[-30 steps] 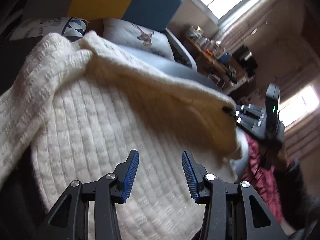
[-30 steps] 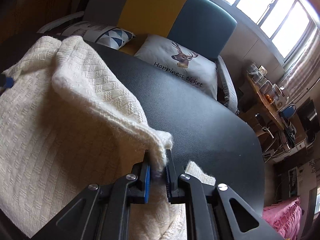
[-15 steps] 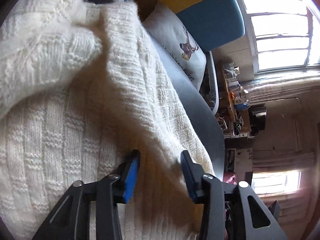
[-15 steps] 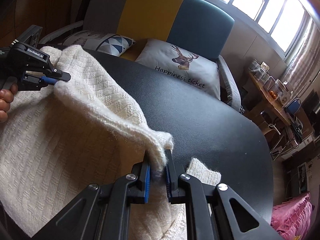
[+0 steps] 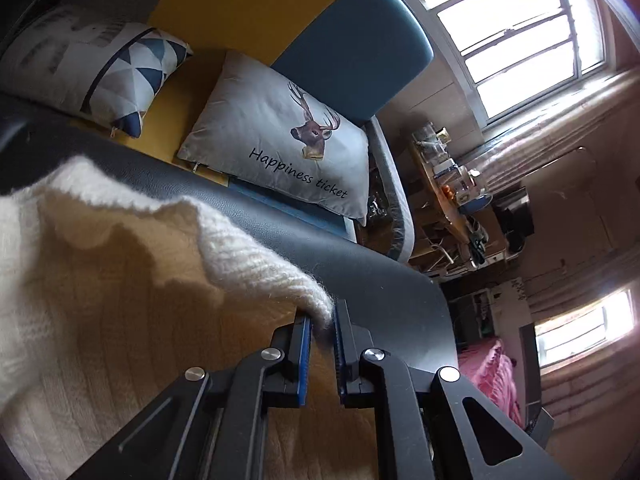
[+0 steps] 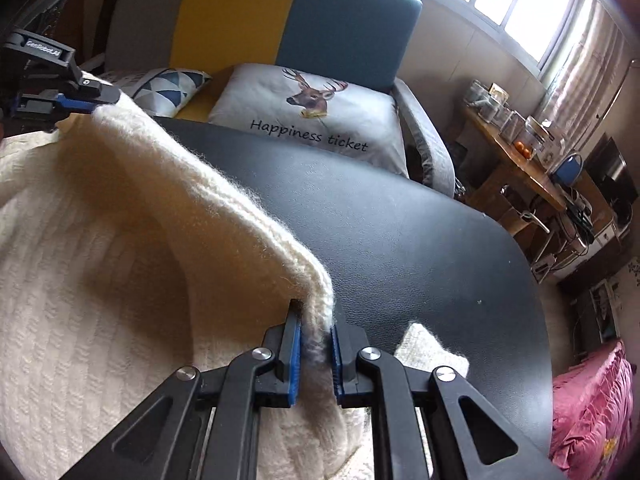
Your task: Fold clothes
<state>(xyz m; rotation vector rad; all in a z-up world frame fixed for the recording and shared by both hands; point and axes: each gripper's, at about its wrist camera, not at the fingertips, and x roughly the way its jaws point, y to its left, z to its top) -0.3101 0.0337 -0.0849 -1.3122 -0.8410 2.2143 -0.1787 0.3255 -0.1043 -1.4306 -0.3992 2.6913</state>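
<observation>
A cream knitted sweater (image 6: 100,260) lies spread on the black table (image 6: 400,240). Its far edge is lifted into a ridge between both grippers. My right gripper (image 6: 314,320) is shut on that edge near the table's middle. My left gripper (image 6: 108,98) shows at the upper left of the right wrist view, at the other end of the same edge. In the left wrist view the left gripper (image 5: 322,316) is closing its jaws, with a corner of the sweater (image 5: 120,280) pinched between the blue pads. Under the raised fold the sweater is in shadow.
Behind the table stands a grey, yellow and blue sofa (image 6: 340,12) with a deer pillow (image 6: 312,112) and a triangle-patterned pillow (image 6: 168,88). A cluttered wooden side table (image 6: 520,148) stands at the right. Pink cloth (image 6: 592,412) lies past the table's right edge.
My left gripper went from open over the sweater's middle to the sweater's edge and closed on it. The right gripper kept its grip and shifted a little with the edge.
</observation>
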